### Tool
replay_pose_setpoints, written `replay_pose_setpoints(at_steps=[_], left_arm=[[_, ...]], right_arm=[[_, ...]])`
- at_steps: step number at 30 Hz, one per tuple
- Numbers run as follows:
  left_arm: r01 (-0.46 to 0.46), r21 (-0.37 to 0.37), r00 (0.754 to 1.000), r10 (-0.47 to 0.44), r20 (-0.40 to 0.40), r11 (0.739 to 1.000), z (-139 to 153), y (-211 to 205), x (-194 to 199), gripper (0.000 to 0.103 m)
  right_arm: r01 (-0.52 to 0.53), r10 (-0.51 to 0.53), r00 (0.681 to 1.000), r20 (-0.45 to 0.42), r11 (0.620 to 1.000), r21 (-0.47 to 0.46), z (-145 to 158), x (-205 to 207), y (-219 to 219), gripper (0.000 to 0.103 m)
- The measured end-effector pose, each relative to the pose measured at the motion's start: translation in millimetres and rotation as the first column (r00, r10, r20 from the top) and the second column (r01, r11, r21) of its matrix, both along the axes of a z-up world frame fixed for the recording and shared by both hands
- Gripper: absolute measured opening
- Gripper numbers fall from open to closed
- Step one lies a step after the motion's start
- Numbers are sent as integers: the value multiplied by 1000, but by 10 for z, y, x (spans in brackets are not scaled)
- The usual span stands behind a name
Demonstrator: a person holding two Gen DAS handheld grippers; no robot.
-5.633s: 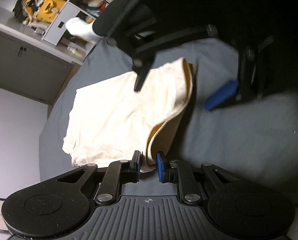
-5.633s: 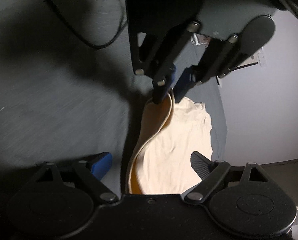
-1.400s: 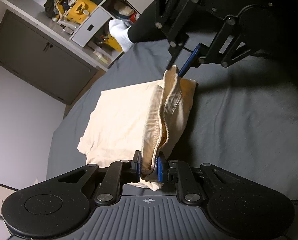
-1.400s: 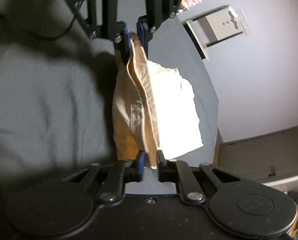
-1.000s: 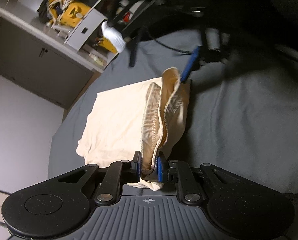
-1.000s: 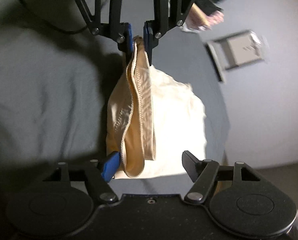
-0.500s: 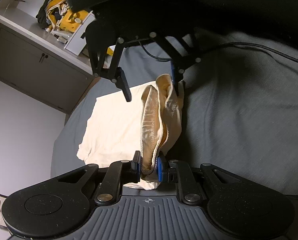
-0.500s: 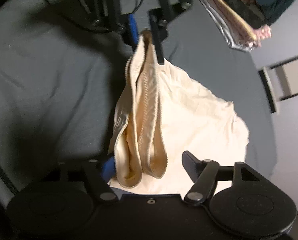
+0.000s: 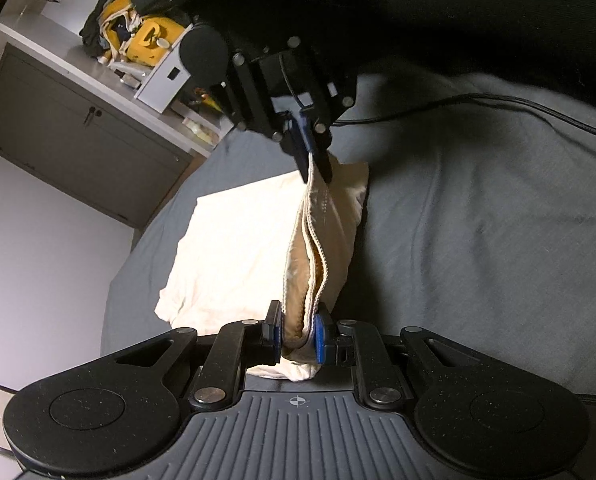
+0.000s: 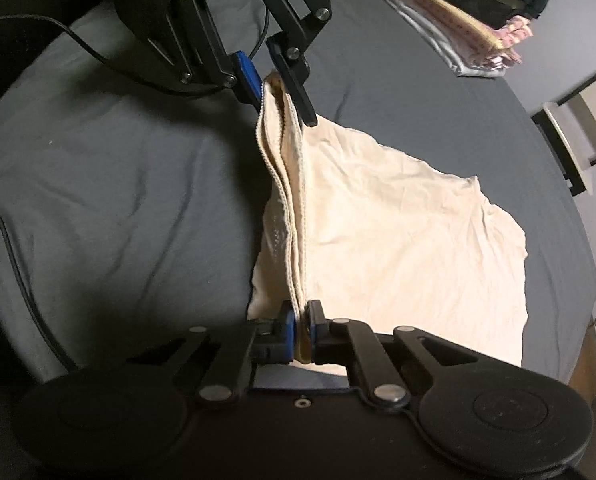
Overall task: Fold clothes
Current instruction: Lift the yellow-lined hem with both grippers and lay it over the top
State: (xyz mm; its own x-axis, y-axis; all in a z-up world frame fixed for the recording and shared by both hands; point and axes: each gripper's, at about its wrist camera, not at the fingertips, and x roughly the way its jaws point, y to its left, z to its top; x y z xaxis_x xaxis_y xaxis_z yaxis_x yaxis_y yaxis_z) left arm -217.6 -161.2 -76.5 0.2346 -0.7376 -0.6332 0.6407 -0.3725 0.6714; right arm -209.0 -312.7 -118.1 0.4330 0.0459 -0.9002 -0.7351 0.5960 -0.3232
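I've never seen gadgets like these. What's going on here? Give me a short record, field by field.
garment: cream garment, partly folded, far part lying flat
surface: dark grey sheet
left gripper: shut on the bunched hem at one end
right gripper: shut on the same hem at the other end
hem: raised and stretched between the two grippers
background: stack of folded clothes at the sheet's far edge
cable: black cable lying on the sheet

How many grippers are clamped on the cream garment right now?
2. The left gripper pinches one end of the cream garment's raised hem, and the right gripper pinches the opposite end, holding it stretched between them over the dark bedsheet.
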Motion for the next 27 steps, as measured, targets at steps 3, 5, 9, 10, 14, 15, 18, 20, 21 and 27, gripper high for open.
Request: replay_pose_setpoints(at_steps=[3, 5, 9, 10, 14, 15, 18, 20, 21, 27], left_arm=[[-1, -4, 1000, 1, -8, 1000, 16, -12, 13, 16], [10, 6, 1000, -10, 1, 1000, 10, -8, 5, 15], [33, 25, 999, -34, 22, 999, -8, 26, -30, 15], [35, 30, 999, -35, 21, 999, -12, 40, -36, 15], [40, 37, 999, -41, 19, 999, -16, 92, -68, 15], [40, 36, 999, -41, 18, 999, -14, 102, -70, 16], [37, 34, 999, -37, 13, 999, -4, 109, -72, 15], [36, 32, 999, -36, 8, 999, -6, 115, -67, 15], [35, 33, 999, -35, 6, 999, -8, 115, -64, 15], [27, 27, 1000, -27, -8, 999, 2, 94, -40, 15]], right_arm=[[40, -40, 999, 0, 999, -1, 6, -81, 36, 7], [15, -14, 1000, 22, 999, -36, -24, -137, 99, 28], [-57, 59, 998, 24, 996, -75, -91, -171, 166, 55], [-58, 60, 998, 18, 996, -72, -94, -154, 165, 55], [-76, 77, 997, 14, 996, -56, -46, -66, 124, 63], [-77, 77, 997, 4, 996, -49, -37, -17, 109, 65], [-98, 97, 995, -35, 995, -34, -60, 120, 95, 68], [-128, 125, 991, -53, 990, -52, -113, 155, 131, 68], [-141, 137, 989, -57, 988, -59, -136, 164, 145, 68], [-110, 106, 987, -123, 994, -21, -175, 255, 126, 40]])
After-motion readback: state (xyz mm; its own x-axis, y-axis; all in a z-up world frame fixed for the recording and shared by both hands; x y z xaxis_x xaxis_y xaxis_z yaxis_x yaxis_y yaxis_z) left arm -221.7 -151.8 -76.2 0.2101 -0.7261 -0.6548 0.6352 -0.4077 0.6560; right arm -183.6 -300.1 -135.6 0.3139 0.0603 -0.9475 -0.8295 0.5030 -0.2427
